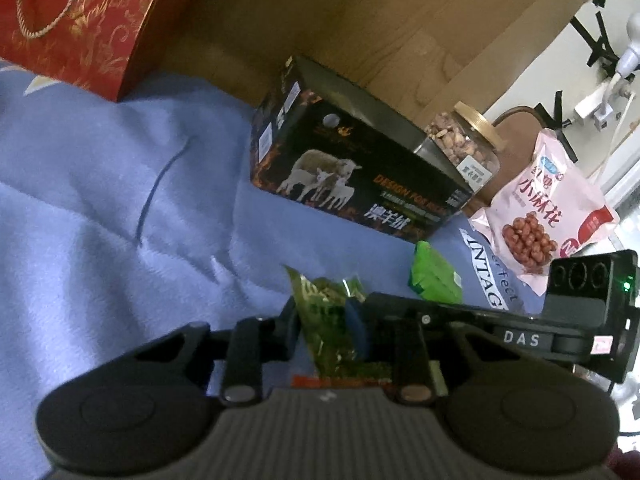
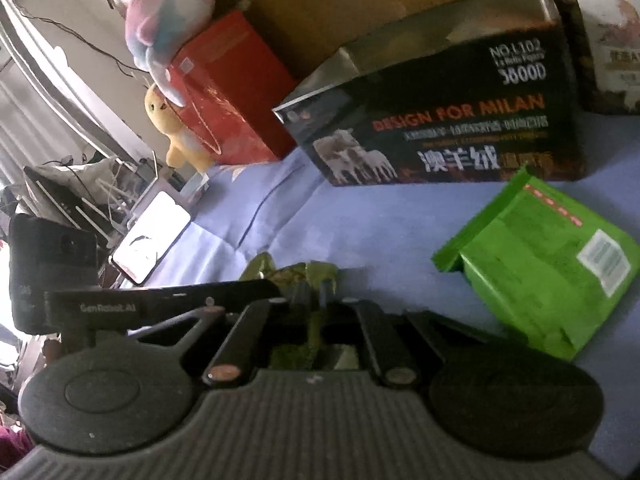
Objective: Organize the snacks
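Both my grippers hold one olive-green snack packet (image 1: 332, 320). My left gripper (image 1: 330, 322) has its jaws closed on one end; my right gripper (image 2: 316, 312) is clamped nearly shut on the other, over the near edge of the blue blanket (image 1: 120, 184).

Risk: if I pull the two hands apart, the thin foil could tear or slip from one grip.

Risk: the bright green pouch (image 2: 540, 264) lies just beside my right gripper and could be knocked.
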`<state>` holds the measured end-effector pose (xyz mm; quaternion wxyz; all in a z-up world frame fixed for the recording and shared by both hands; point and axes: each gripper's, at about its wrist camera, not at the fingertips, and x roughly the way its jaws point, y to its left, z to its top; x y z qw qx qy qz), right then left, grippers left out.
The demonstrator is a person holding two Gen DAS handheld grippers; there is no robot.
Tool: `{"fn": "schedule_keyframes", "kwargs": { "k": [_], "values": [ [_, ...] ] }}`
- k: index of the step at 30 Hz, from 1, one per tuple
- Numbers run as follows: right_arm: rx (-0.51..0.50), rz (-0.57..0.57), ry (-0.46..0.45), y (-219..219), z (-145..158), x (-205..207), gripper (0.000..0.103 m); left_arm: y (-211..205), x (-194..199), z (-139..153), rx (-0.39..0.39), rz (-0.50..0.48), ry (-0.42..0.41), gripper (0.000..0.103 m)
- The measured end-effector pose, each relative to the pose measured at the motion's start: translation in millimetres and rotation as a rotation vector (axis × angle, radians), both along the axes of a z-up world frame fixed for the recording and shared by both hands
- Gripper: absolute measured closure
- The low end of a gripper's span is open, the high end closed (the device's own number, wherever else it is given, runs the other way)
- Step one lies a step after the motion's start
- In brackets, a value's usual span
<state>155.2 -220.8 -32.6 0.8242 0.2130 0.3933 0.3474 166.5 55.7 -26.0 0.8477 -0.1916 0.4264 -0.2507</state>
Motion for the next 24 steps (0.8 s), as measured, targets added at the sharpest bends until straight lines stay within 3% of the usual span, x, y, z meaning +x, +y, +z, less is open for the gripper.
{"fn": "schedule_keyframes", "kwargs": {
  "k": [7, 12, 16, 18, 21, 22, 24],
  "values": [
    [0.028, -0.065, -0.144, -8, 21, -10, 0.098, 1, 6, 33, -0.062, 0.000, -0.092, 0.082],
    [0.037, -0.163, -0.281, -19, 53, -3, 0.098, -20, 29, 76, -0.033, -0.029, -0.192, 0.082],
    [0.028, -0.241, -0.357, -27, 73, 23, 0.098, -48, 63, 100, 0.028, -0.022, -0.289, 0.081],
    [0.006, -0.283, -0.386, -27, 76, 41, 0.097, -63, 79, 100, 0.100, 0.018, -0.329, 0.080],
    [-0.067, -0.301, -0.390, -20, 65, 60, 0.088, -84, 97, 86, 0.269, 0.085, -0.360, 0.062],
    [-0.068, -0.314, -0.389, -22, 58, 60, 0.078, -87, 100, 82, 0.298, 0.090, -0.361, 0.062],
    [-0.031, -0.358, -0.393, -33, 48, 54, 0.072, -86, 97, 76, 0.291, 0.092, -0.367, 0.062]
  ]
}}
